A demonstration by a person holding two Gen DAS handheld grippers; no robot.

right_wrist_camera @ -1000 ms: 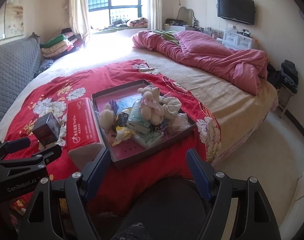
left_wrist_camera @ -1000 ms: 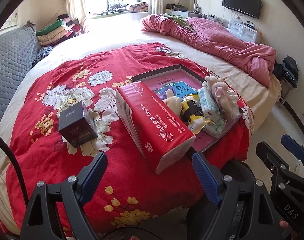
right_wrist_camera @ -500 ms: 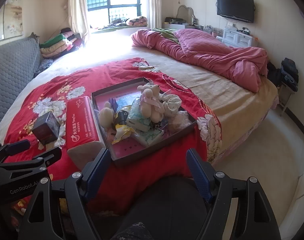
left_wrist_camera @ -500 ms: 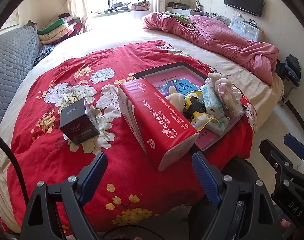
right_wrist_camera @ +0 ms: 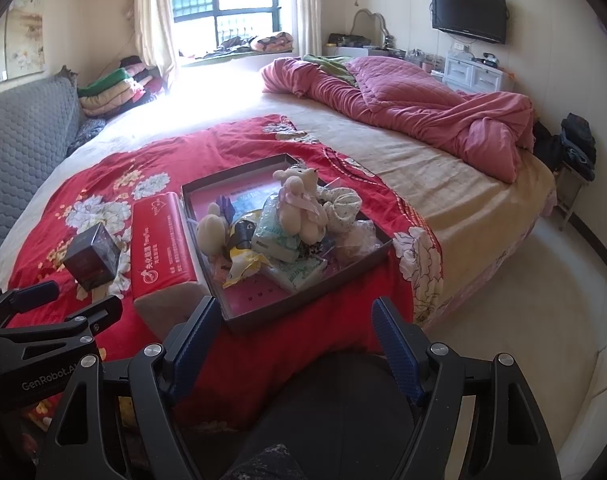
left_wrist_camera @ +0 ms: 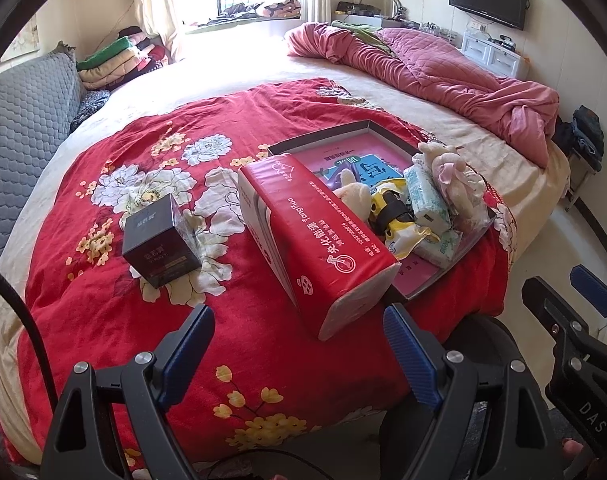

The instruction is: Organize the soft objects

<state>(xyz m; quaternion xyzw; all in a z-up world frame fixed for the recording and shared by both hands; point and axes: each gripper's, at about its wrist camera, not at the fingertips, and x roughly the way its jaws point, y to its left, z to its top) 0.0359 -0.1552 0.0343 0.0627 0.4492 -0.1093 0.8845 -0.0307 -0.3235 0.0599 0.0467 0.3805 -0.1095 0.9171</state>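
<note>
Nothing's picked yet: left gripper (left_wrist_camera: 299,344) and right gripper (right_wrist_camera: 293,338) hang spread and empty before the tray (right_wrist_camera: 303,304); next, reaching for a plush (right_wrist_camera: 299,208).

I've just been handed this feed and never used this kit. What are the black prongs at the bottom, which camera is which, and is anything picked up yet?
No robot arm here: a person holds a two-finger claw in each hand, each with a camera looking along its fingers. One view looks past the left claw, the other past the right claw. Both stand open and empty above the bed's near edge. On the red floral blanket lie a dark small box, a long red tissue pack, and a shallow tray. The tray holds plush toys, tissue packets and other soft bits.
</note>
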